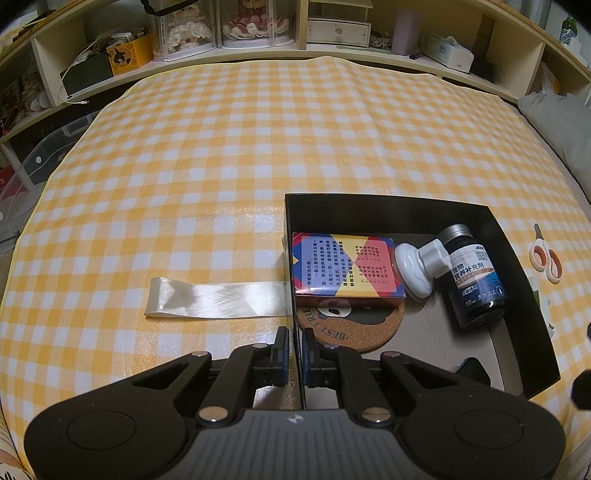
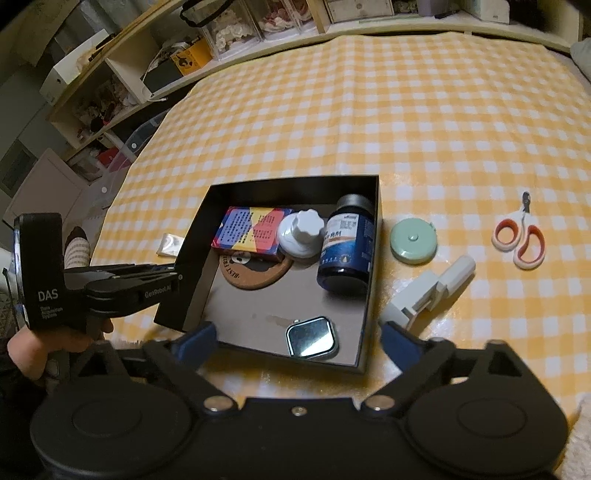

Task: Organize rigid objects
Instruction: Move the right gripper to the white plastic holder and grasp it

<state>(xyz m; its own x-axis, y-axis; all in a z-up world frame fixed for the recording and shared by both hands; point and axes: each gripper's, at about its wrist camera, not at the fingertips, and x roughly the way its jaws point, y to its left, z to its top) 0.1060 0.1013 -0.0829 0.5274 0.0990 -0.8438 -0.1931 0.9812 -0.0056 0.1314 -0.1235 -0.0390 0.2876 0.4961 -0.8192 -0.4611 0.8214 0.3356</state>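
A black open box sits on the checked tablecloth. It holds a colourful card box, a cork coaster, a white knob-shaped item, a dark blue supplement bottle and a small square mirror. My left gripper is shut on the box's left wall, also seen in the right wrist view. My right gripper is open and empty above the box's near edge. Outside the box lie a green tape measure, a white clip and orange-white scissors.
A white satin ribbon lies left of the box. Shelves with boxes and display cases run along the far edge. A grey cushion lies at the right. Clear plastic bins stand left of the table.
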